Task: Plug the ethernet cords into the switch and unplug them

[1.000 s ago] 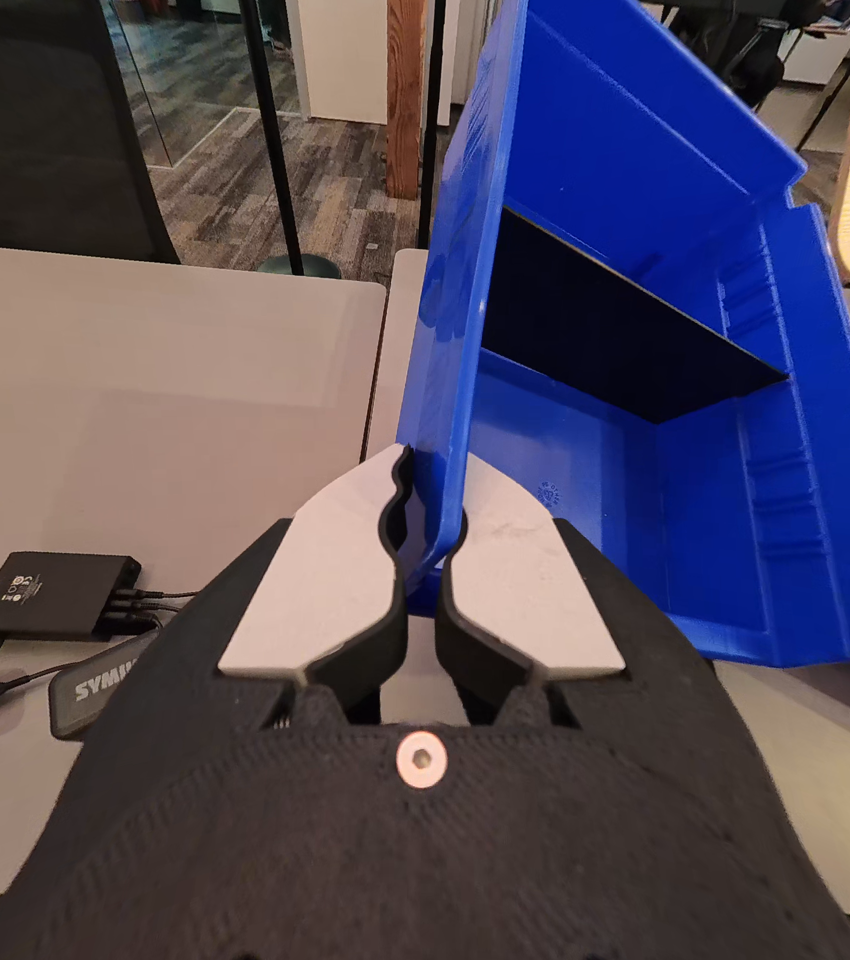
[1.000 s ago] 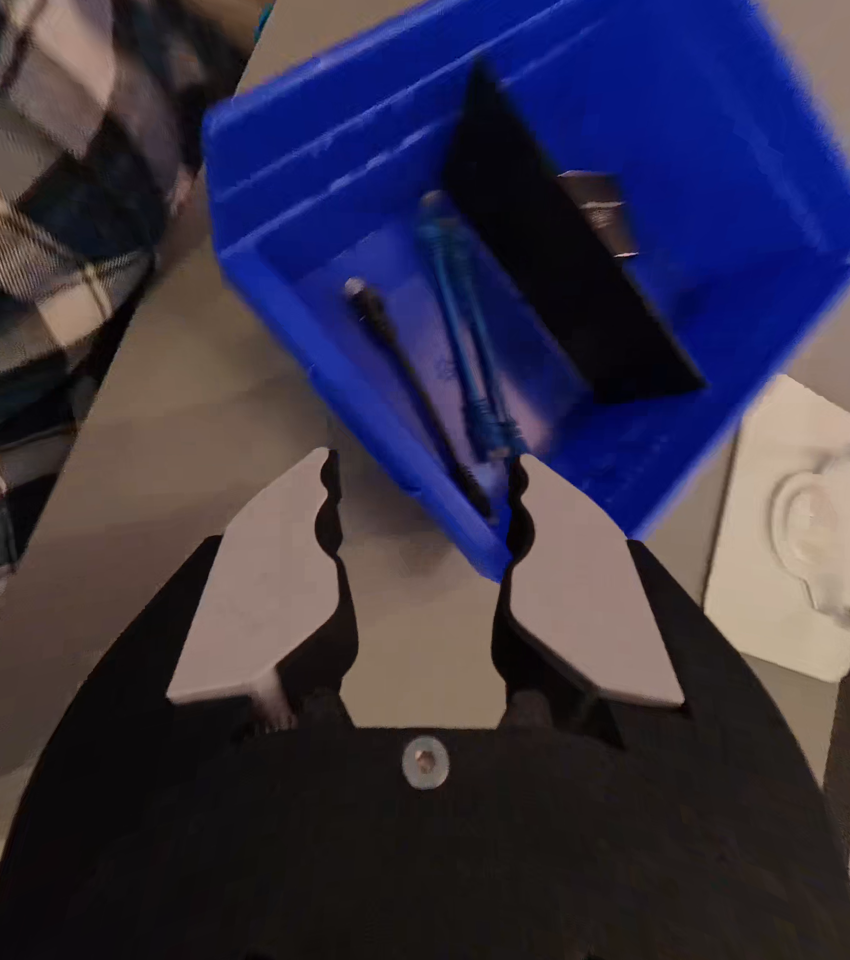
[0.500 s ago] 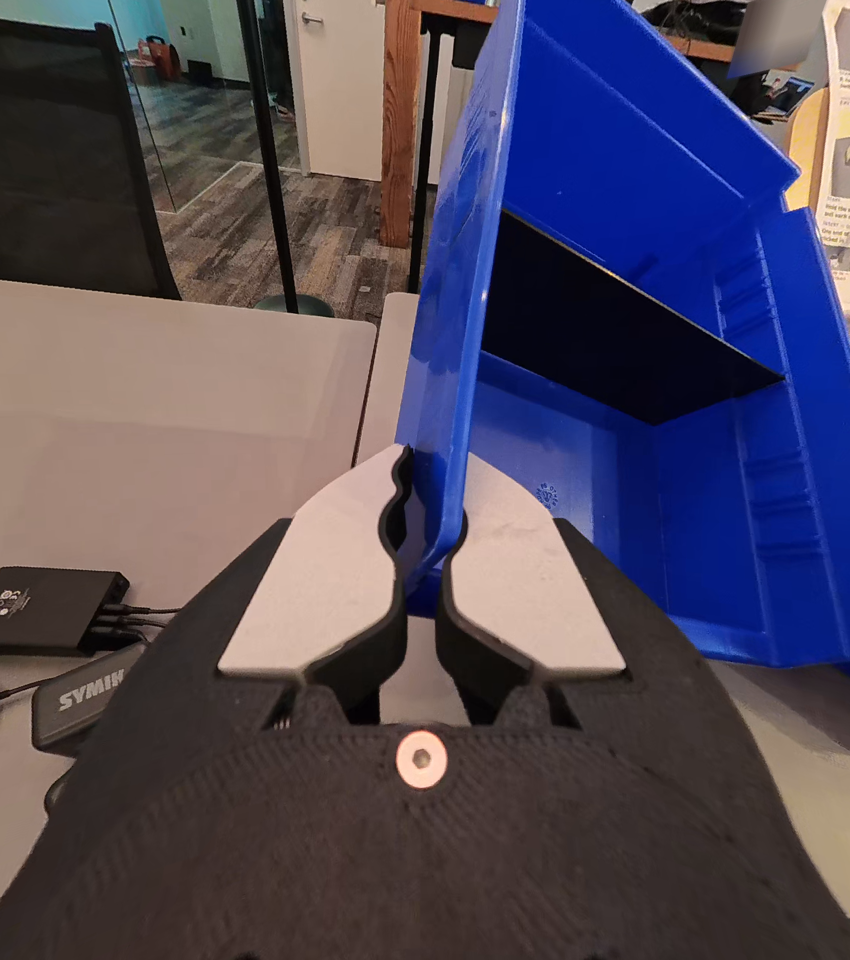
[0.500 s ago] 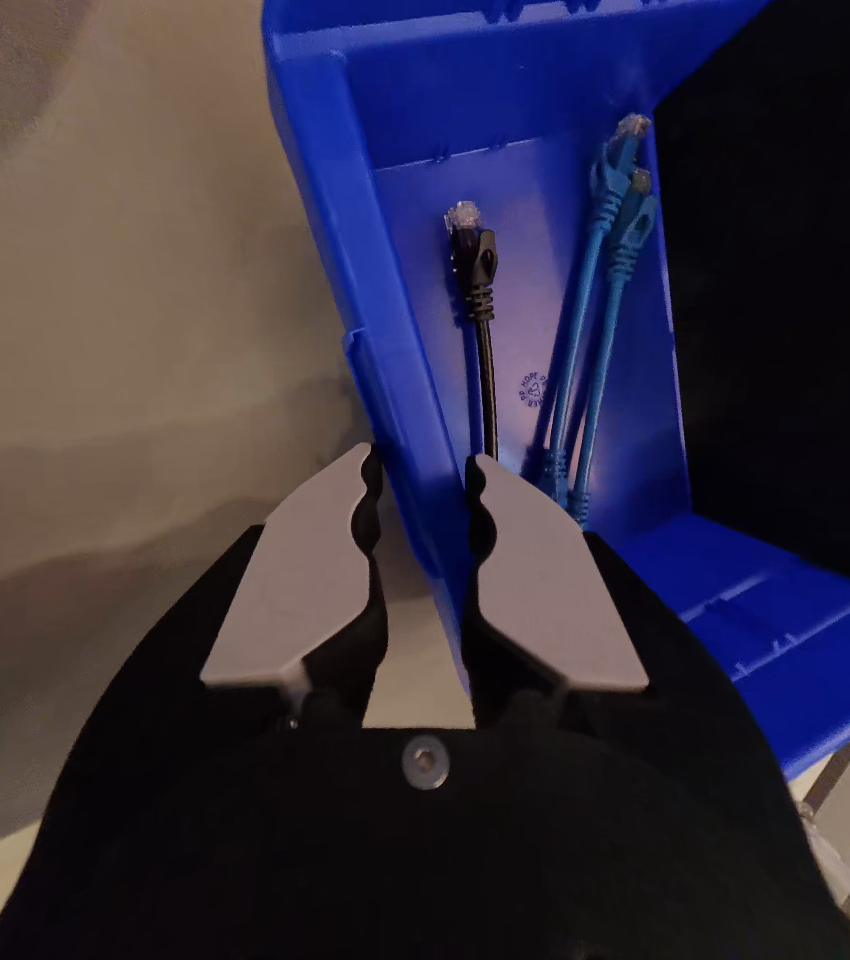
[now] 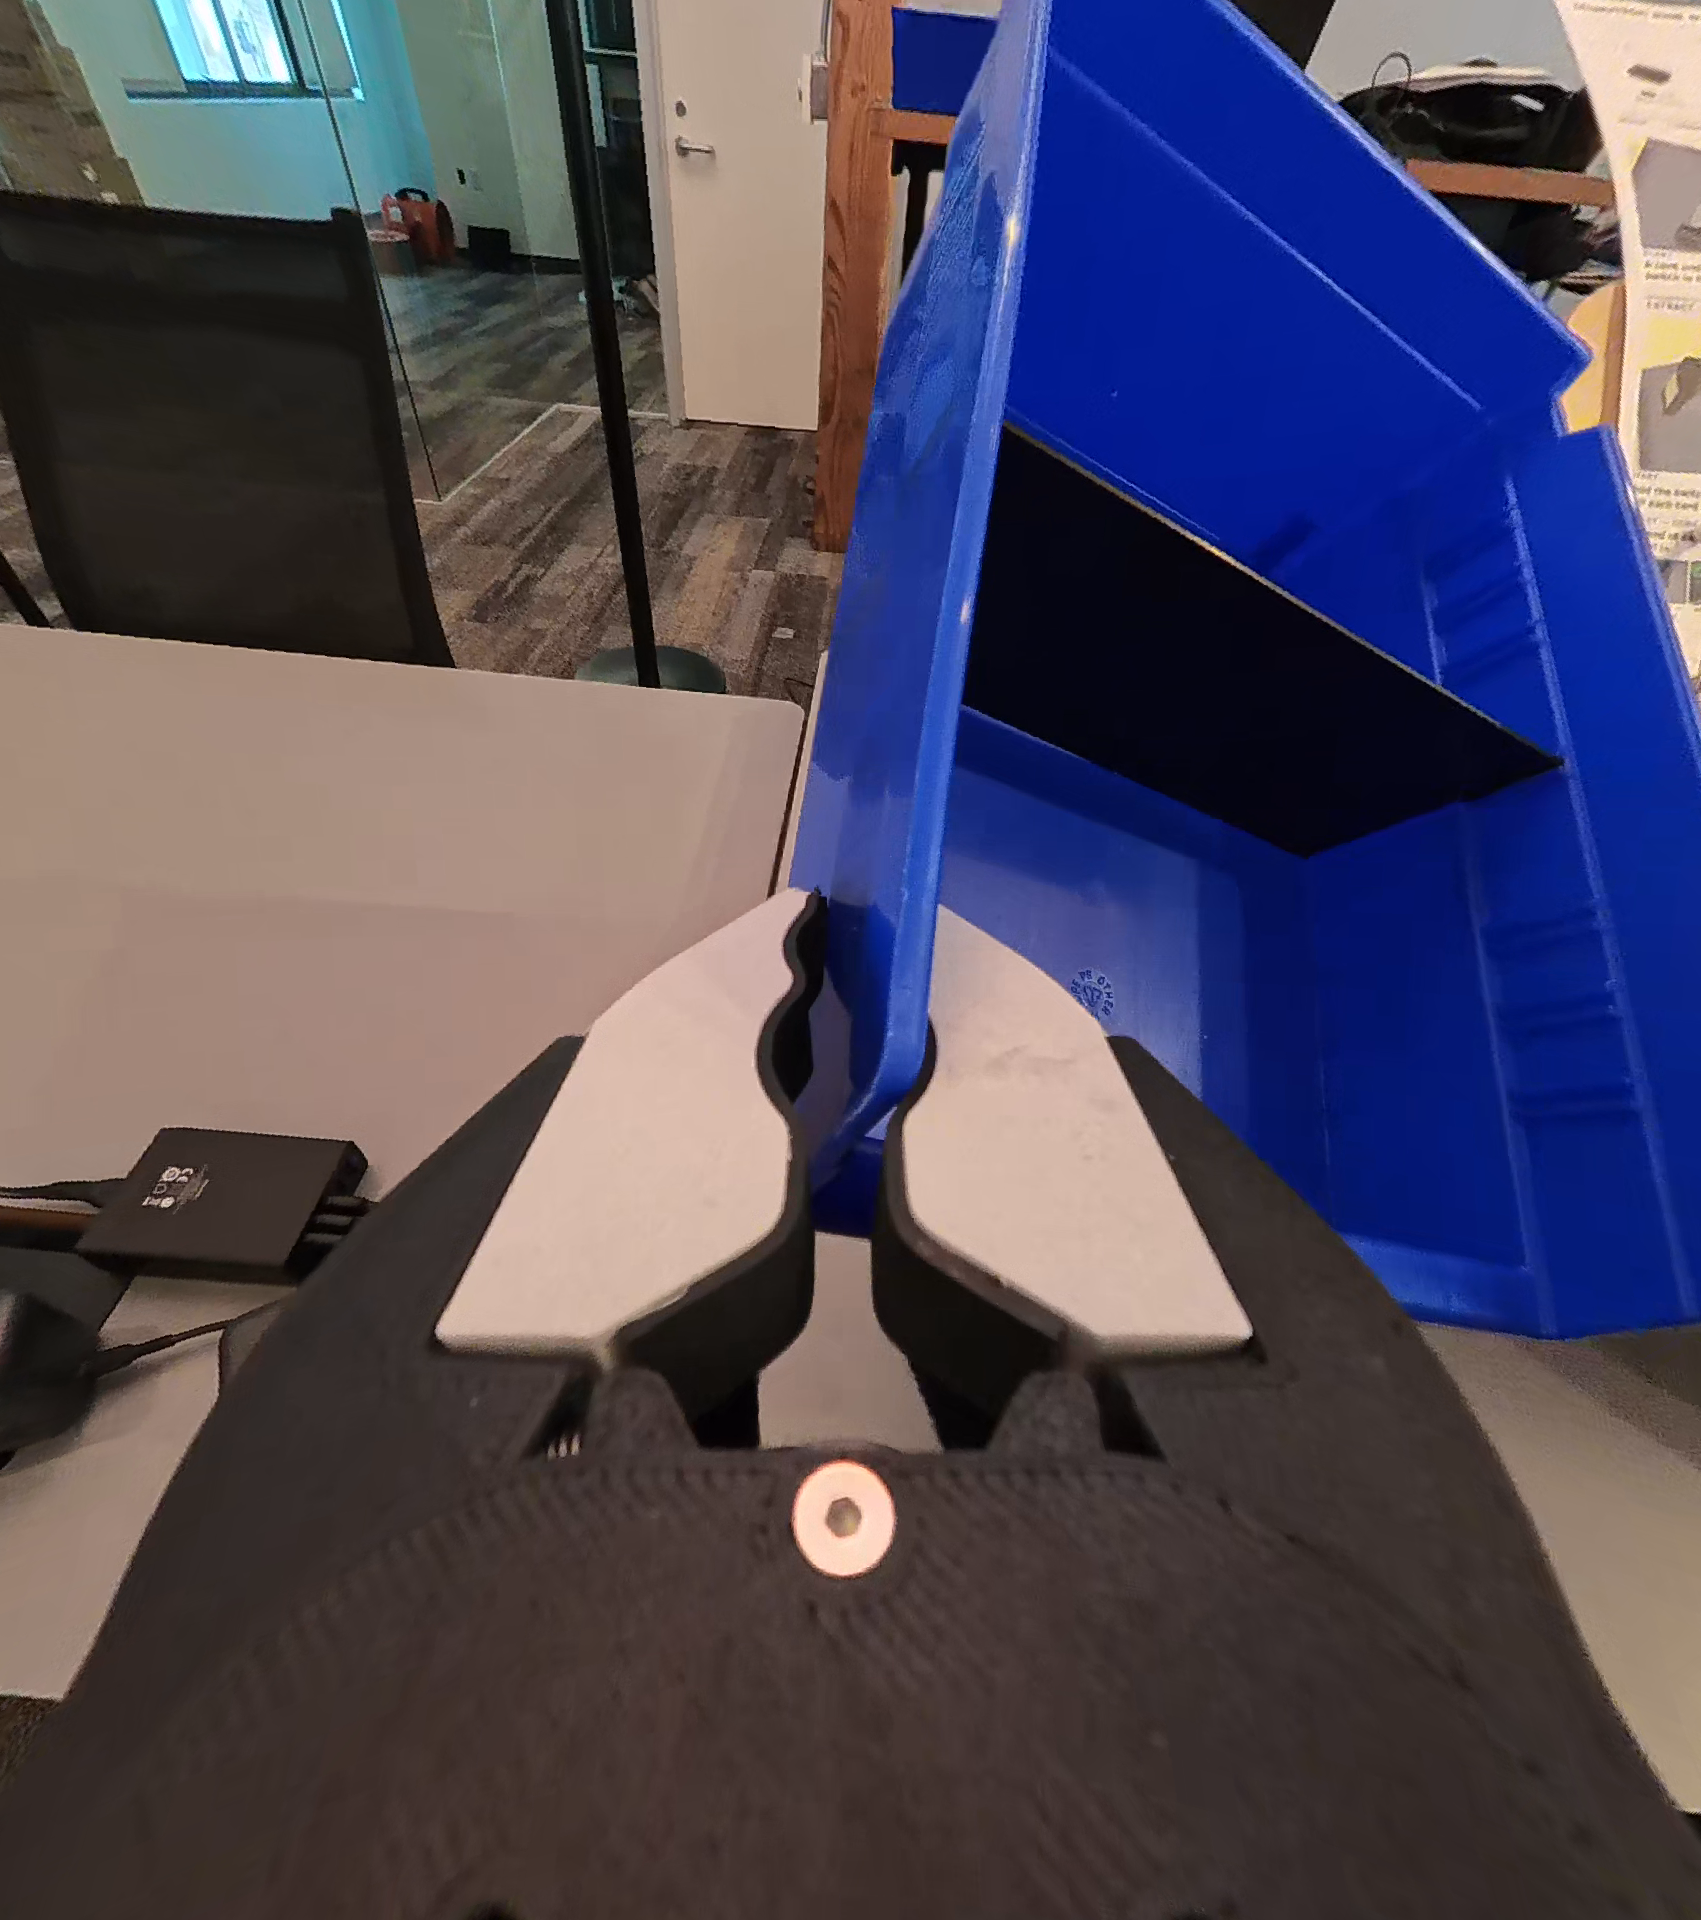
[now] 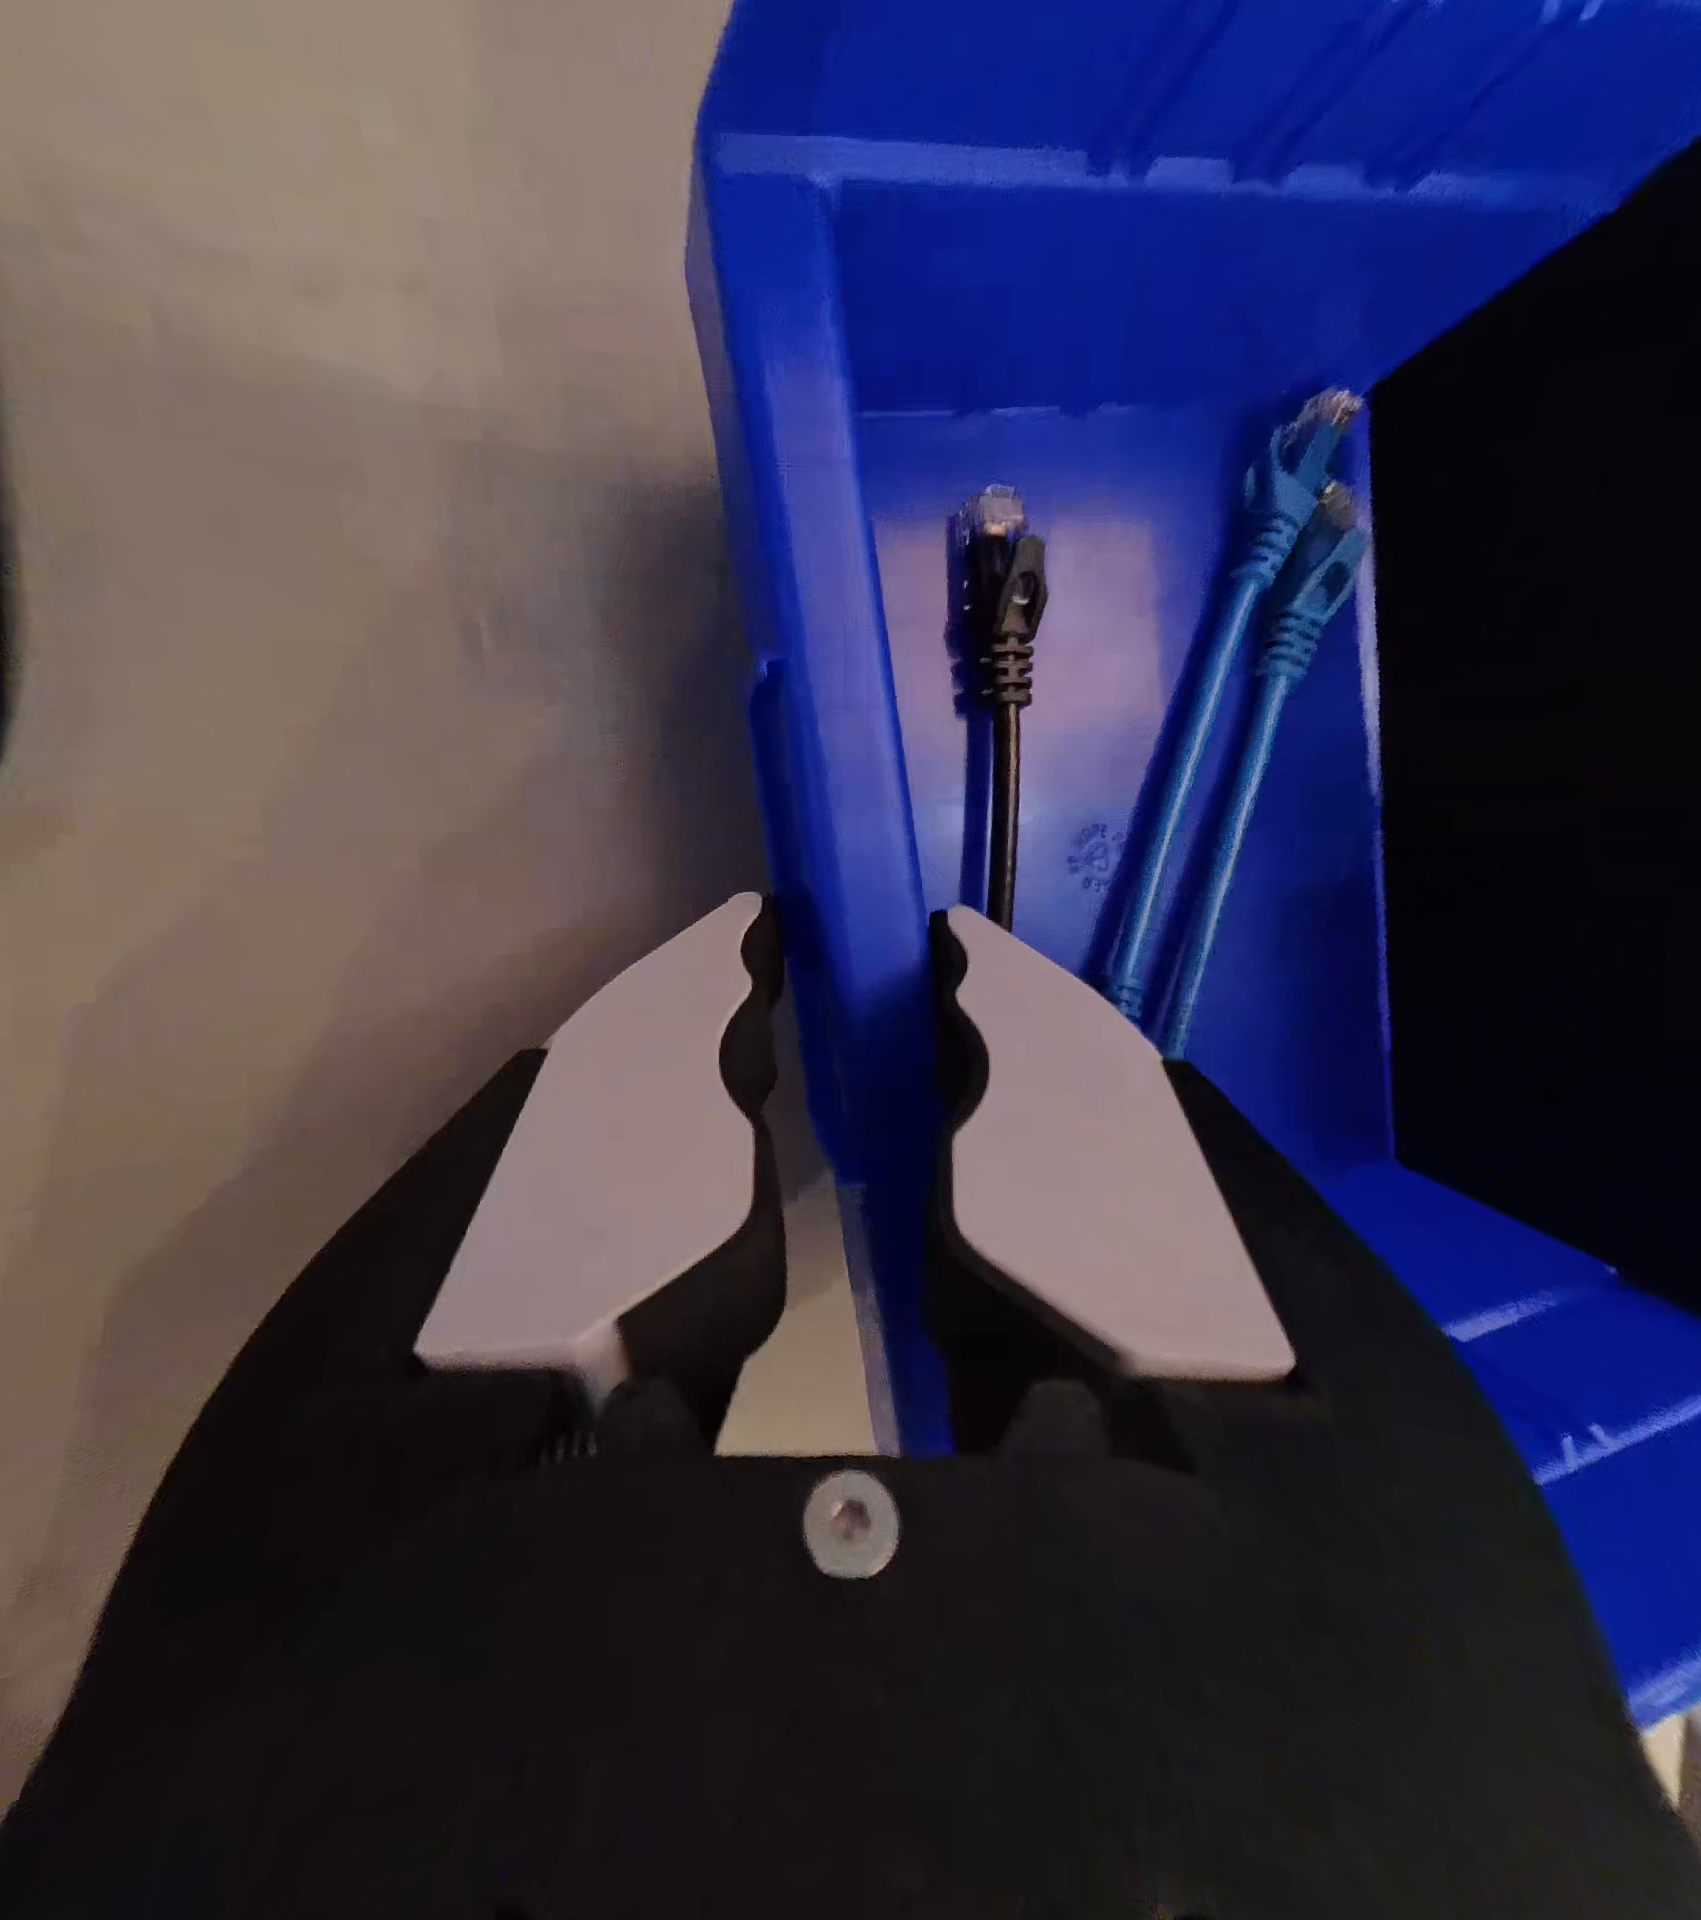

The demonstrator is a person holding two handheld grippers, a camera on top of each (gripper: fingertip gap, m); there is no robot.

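Now my left gripper (image 5: pixel 861 997) stays clamped on the tilted blue bin's (image 5: pixel 929 582) wall, while my right gripper (image 6: pixel 856 925) has narrowed onto another wall; cords (image 6: pixel 1007 727) lie inside.

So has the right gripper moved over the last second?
Yes. The right gripper came in onto the blue bin; its fingers now straddle the wall beside the black cord.
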